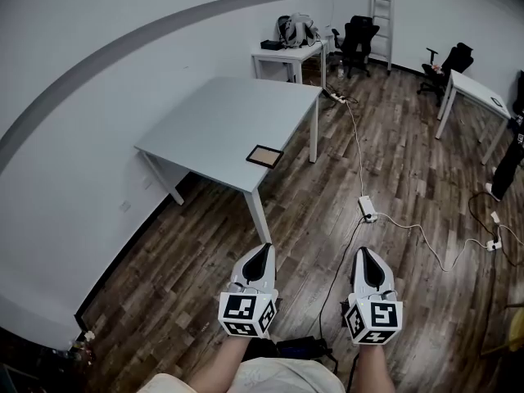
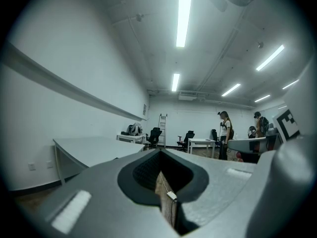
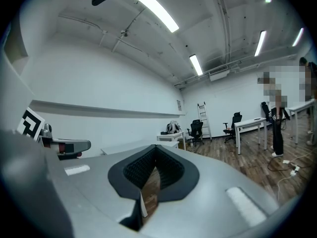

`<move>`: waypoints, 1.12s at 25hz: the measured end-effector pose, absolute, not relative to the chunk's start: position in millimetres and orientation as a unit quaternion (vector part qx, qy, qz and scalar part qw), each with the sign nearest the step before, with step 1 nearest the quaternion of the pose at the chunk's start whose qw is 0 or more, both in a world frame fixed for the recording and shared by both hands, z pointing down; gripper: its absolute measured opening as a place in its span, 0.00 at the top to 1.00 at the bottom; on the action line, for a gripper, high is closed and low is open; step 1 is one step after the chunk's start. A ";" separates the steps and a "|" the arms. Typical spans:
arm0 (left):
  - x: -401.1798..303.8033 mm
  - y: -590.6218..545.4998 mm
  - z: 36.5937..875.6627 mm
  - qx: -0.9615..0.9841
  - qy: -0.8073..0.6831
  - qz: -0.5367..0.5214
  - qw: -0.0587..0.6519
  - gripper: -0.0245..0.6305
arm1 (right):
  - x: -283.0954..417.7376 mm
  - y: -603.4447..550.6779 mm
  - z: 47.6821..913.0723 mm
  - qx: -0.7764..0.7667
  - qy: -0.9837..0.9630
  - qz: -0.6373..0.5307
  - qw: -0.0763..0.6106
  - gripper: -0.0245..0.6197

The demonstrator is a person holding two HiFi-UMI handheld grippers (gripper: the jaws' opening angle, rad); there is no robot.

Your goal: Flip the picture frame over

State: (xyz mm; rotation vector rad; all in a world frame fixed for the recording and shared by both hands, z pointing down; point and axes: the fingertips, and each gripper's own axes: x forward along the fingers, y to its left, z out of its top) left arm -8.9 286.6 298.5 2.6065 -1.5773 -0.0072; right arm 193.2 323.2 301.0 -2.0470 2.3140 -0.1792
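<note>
Head view showed me standing on the wood floor [image 1: 393, 162], well apart from the grey table [image 1: 205, 113]. The picture frame [image 1: 264, 155] lay flat on that table, near the edge and the corner closest to me. Its middle looked brown, with a dark rim around it. I could not tell if that was its front or its back.

I held my left gripper [image 1: 264, 250] and my right gripper [image 1: 365, 254] low in front of me, side by side. Both pointed toward the table. Neither one touched the frame or the table.

In the left gripper view the two jaws were pressed together, with only a thin slit between them and nothing held there. In the right gripper view the jaws were together too, with nothing in them.

A white power strip [image 1: 368, 210] lay on the floor ahead of my right gripper, with a cable running from it. Farther back stood a small white desk [image 1: 286, 54] with a bag [image 1: 296, 29] on it, some black chairs [image 1: 358, 38] and a ladder [image 1: 381, 11] by the wall. In the left gripper view two people [image 2: 225, 135] stood far off by another desk.
</note>
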 end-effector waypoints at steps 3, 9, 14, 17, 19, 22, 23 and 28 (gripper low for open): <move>-4.2 284.3 302.7 0.854 -0.518 -0.002 0.048 0.96 | 198.8 324.1 304.2 -0.663 0.747 -0.055 0.020 0.92; -3.4 268.0 301.8 0.856 -0.515 -0.005 0.039 0.96 | 199.6 308.9 307.8 -0.665 0.745 -0.051 0.010 0.92; -12.3 238.7 306.7 0.856 -0.515 -0.008 0.044 0.96 | 186.3 277.0 309.3 -0.661 0.749 -0.048 0.002 0.92; -20.7 216.1 308.3 0.856 -0.514 -0.009 0.046 0.96 | 176.1 253.5 308.9 -0.662 0.748 -0.047 -0.001 0.92; -27.3 198.0 309.1 0.857 -0.513 -0.009 0.048 0.96 | 168.8 235.9 309.0 -0.663 0.747 -0.048 -0.004 0.92; -37.9 169.5 308.9 0.859 -0.510 -0.007 0.049 0.96 | 156.8 208.8 309.4 -0.664 0.746 -0.050 -0.009 0.92; -42.0 160.2 308.8 0.859 -0.510 -0.007 0.049 0.96 | 152.6 199.7 309.4 -0.665 0.745 -0.051 -0.011 0.92; -66.6 113.4 307.9 0.863 -0.504 -0.009 0.049 0.96 | 125.0 152.7 308.7 -0.669 0.741 -0.052 -0.015 0.92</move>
